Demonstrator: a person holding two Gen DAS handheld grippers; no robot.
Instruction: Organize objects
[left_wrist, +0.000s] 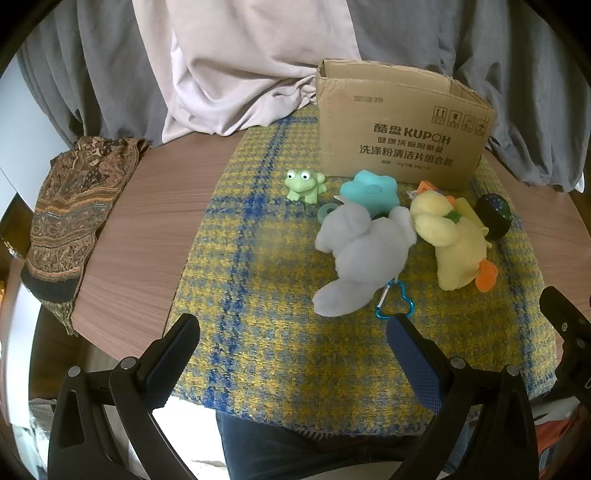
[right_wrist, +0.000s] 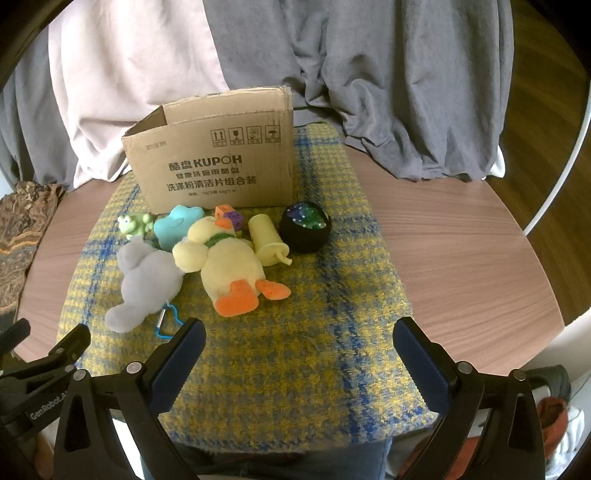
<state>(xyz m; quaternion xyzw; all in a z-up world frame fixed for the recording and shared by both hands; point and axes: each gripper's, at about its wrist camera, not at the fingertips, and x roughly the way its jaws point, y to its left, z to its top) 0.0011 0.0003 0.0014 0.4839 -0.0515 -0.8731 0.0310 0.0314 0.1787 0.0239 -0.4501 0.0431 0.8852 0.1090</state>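
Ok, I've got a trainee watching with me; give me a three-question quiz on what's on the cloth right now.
1. True or false: the yellow duck plush is already inside the cardboard box.
2. Which toy lies nearest the left gripper? A) green frog B) grey plush C) black pot
3. Fill in: clipped to the grey plush is a blue ____.

Key
1. False. The duck lies on the checked cloth in front of the box.
2. B.
3. Carabiner.
Both grippers, the right gripper included, hang open and hold nothing.
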